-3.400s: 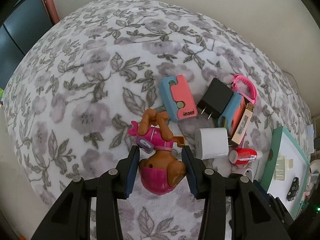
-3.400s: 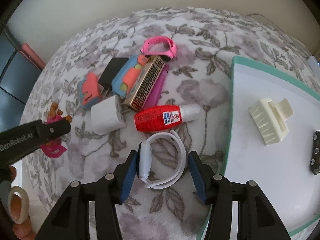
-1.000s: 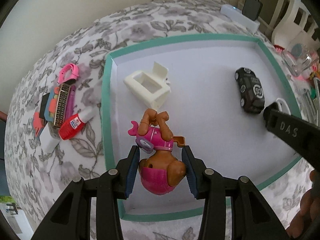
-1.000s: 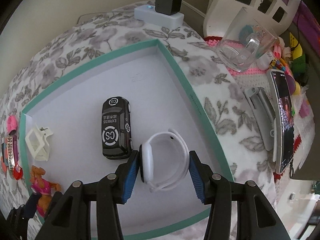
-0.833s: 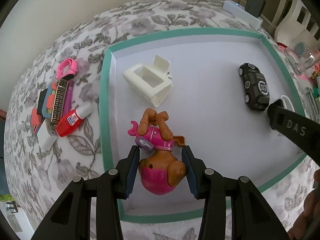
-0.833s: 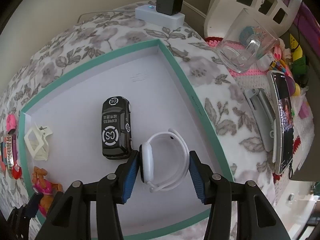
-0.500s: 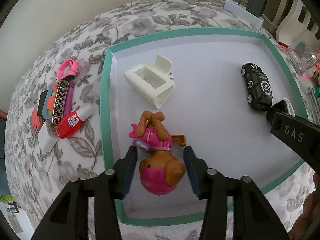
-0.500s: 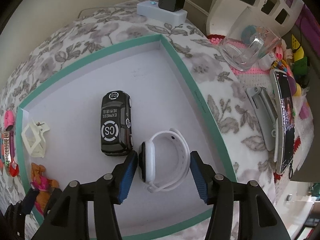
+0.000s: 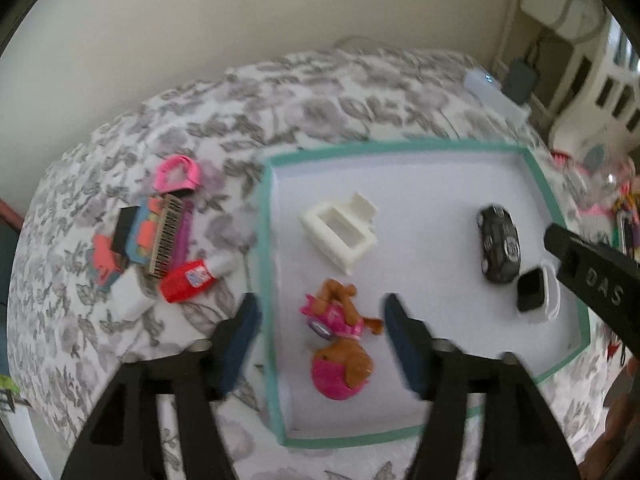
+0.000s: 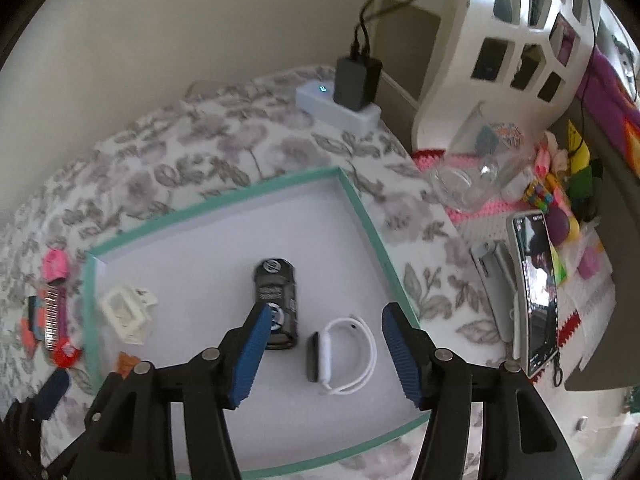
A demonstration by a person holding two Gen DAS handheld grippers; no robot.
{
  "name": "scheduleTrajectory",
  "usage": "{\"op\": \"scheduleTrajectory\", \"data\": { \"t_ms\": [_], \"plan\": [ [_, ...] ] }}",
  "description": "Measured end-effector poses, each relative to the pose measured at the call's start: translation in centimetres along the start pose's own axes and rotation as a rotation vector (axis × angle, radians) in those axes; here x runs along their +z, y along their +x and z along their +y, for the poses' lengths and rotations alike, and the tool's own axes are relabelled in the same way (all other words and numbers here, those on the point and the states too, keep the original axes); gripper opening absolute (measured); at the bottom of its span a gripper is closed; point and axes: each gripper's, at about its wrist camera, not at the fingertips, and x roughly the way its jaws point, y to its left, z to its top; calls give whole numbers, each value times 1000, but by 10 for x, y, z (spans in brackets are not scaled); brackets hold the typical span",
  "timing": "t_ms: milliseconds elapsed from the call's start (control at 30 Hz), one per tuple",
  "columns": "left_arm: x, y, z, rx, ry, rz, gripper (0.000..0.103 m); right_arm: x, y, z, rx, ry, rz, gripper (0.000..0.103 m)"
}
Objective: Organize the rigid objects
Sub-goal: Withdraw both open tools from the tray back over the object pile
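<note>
1. Shallow white tray (image 9: 424,184) with a teal rim, on floral fabric
2. Glossy plastic puppy figure (image 9: 340,340), brown and pink, lying in the tray between the left gripper (image 9: 320,332) fingers, untouched, jaws opening
3. Smooth white wristband (image 10: 344,354) with a dark face, loose between the right gripper (image 10: 324,352) fingers, jaws opening

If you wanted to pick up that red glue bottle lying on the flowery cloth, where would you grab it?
Probably across the red glue bottle's wide body, coming from above, jaws spanning its narrow width. It lies flat on its side, and the white cap end tapers, so it could slip. The comb crowds its upper edge.
</note>
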Motion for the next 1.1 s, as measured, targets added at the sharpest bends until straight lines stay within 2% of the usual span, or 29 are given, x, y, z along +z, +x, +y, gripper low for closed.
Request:
{"op": "scheduleTrajectory", "data": {
  "t_ms": [33,233,300,433,567,733,833,1100],
  "plan": [
    [2,-2,5,3,-16,-10,83,0,-3,2,9,-1,-5,62],
    [9,-7,45,49,-149,-32,85,-7,-9,29,71,-69,-4,69],
    [10,-5,61,72,-201,-27,95,-10,-5,36,88,-87,13,71],
    [9,3,97,104,-309,9,96,-16,-5,55,107,-136,15,89],
    [5,12,131,124,-405,48,97,-21,-9,77,162,-177,5,101],
    [-2,20,166,136,-507,85,103,-30,-13,101,183,-241,-11,103],
    [-5,23,187,141,-561,91,103,-35,-14,115,214,-262,-11,103],
    [0,19,237,224,-610,44,103,-36,-21,151,273,-319,-59,103]
  ]
}}
